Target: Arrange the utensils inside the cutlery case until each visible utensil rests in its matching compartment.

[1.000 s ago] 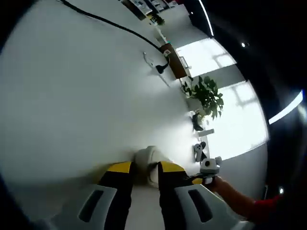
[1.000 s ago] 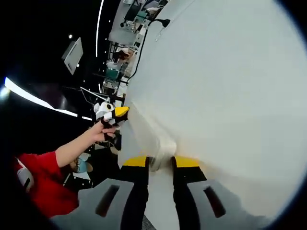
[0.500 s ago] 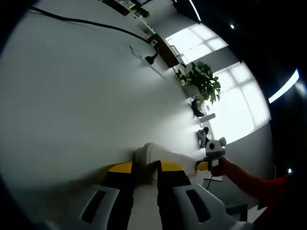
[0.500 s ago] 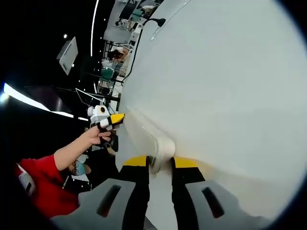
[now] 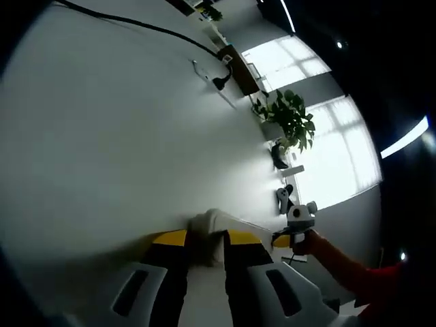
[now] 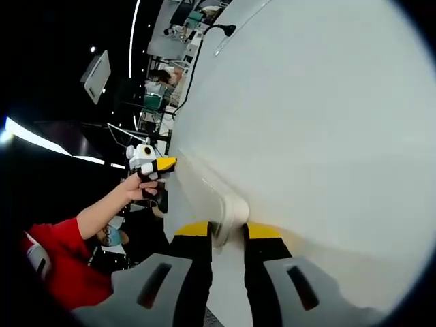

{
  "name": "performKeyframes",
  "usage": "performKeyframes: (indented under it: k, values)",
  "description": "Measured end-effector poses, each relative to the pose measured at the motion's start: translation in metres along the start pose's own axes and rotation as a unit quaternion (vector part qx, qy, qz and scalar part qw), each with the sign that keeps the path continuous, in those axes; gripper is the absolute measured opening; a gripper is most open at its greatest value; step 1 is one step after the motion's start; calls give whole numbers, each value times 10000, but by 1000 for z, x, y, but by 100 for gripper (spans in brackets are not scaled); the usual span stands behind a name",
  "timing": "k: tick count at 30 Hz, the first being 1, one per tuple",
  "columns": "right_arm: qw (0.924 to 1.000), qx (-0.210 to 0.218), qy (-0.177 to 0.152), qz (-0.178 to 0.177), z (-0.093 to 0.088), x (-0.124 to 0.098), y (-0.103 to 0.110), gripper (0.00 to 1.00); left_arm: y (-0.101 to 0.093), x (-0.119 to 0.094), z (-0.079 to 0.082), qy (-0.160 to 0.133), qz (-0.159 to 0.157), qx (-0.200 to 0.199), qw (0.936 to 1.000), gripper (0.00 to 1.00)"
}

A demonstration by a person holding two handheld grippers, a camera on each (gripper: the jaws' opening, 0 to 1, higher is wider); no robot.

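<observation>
The case (image 5: 216, 227) sits right between my left gripper's (image 5: 206, 240) yellow tips, and its other end (image 6: 228, 211) sits between my right gripper's (image 6: 227, 231) tips — so I have one pale, rounded-cornered tray pinched at opposite ends, long axis running from one gripper across to the other. In the left gripper view the case edge stretches away from the fingers toward the right gripper (image 5: 294, 234) in the person's hand; in the right gripper view it runs off toward the left gripper (image 6: 151, 165), likewise held in a hand with a red sleeve (image 6: 51, 255) behind it. Neither hand is nearer; each has its own end.

Both pairs of jaws stand nearly together with the case rim between them, which I read as a grip on the rim. The case lies flat on the white table (image 5: 116, 129), and both grippers come in low, almost along the tabletop. I can't see into the compartments or make out any utensils from these angles — so I can't tell how far sorting has got. A cable (image 5: 146, 27) and plant (image 5: 289, 126) lie well beyond the fingers.
</observation>
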State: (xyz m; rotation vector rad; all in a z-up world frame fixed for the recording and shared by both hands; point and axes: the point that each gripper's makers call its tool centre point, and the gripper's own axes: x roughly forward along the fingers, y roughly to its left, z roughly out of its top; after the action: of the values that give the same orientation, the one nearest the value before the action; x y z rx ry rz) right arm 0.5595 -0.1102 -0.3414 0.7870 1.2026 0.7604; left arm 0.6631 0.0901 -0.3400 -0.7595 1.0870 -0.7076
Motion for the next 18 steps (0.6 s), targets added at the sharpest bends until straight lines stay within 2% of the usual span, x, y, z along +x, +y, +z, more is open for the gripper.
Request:
performKeyframes:
  k: [1, 2, 4, 6, 9, 11, 13, 16, 18]
  values:
    - [10000, -14, 4, 18, 1, 0, 0, 14, -1, 2, -2, 91, -46, -131, 9999, 19]
    - [10000, -20, 3, 24, 1, 0, 0, 14, 0, 3, 0, 56, -33, -18, 10000, 19]
    - [10000, -15, -2, 42, 0, 0, -1, 14, -1, 7, 4, 62, -32, -121, 9999, 19]
    - [10000, -9, -16, 45, 0, 0, 0, 14, -3, 8, 4, 144, -43, 64, 9999, 19]
    - [10000, -72, -54, 19, 1, -1, 0, 14, -2, 7, 3, 227, -57, 129, 9996, 17]
    - [9999, -113, -90, -5, 1, -1, 0, 14, -2, 8, 3, 209, -23, 100, 9997, 16]
    - [9999, -115, -113, -2, 1, 0, 0, 14, -2, 7, 4, 148, -22, 471, 9988, 15]
    - [9999, -120, -115, -21, 2, 0, 0, 13, -1, 8, 4, 164, 25, 239, 9996, 14]
    - [9998, -138, -103, -48, 3, 0, 0, 13, -1, 7, 4, 104, 6, 427, 9990, 13]
